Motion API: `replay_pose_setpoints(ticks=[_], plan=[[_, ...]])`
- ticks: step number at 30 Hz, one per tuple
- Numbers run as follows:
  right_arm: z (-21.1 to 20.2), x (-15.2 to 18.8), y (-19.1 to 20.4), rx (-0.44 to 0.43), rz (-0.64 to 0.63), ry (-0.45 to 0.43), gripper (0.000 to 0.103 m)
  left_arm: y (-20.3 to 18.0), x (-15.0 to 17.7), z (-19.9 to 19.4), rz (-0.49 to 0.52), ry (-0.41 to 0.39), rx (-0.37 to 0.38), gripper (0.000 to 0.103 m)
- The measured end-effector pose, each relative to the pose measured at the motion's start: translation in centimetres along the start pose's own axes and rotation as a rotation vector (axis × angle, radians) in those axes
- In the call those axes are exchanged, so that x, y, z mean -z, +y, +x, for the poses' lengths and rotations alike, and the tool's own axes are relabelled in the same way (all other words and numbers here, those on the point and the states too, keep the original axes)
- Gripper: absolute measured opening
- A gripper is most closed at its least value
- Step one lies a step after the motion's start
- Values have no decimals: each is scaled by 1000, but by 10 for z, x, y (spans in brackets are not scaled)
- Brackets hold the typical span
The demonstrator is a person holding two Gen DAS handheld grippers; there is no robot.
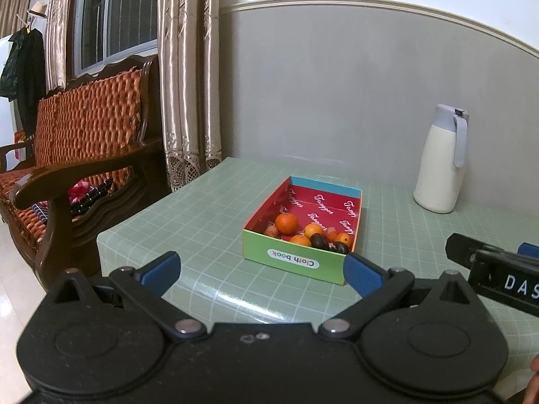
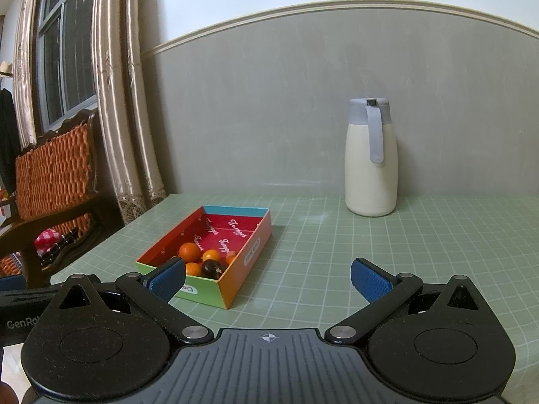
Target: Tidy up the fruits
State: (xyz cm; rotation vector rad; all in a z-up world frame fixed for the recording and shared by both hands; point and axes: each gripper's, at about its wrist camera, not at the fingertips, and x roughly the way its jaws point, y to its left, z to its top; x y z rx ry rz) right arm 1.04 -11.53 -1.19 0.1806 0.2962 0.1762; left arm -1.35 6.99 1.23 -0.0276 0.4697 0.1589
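A shallow cardboard box with a red inside and a green front wall stands on the green checked table. In it lie several oranges and dark plums, bunched at the near end. My left gripper is open and empty, just in front of the box. The box also shows in the right wrist view, to the left, with oranges and a plum. My right gripper is open and empty, right of the box. The right gripper's body shows at the right edge of the left wrist view.
A white thermos jug with a grey lid and handle stands at the back by the grey wall. A wooden sofa with orange cushions stands left of the table, past its left edge. Curtains hang behind.
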Motion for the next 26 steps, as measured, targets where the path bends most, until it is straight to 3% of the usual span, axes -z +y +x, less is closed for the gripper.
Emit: replay_pose_setpoints(ticks=[26], plan=[[0, -3, 4, 19, -11, -18, 103, -1, -1, 2, 8, -13, 18, 94]])
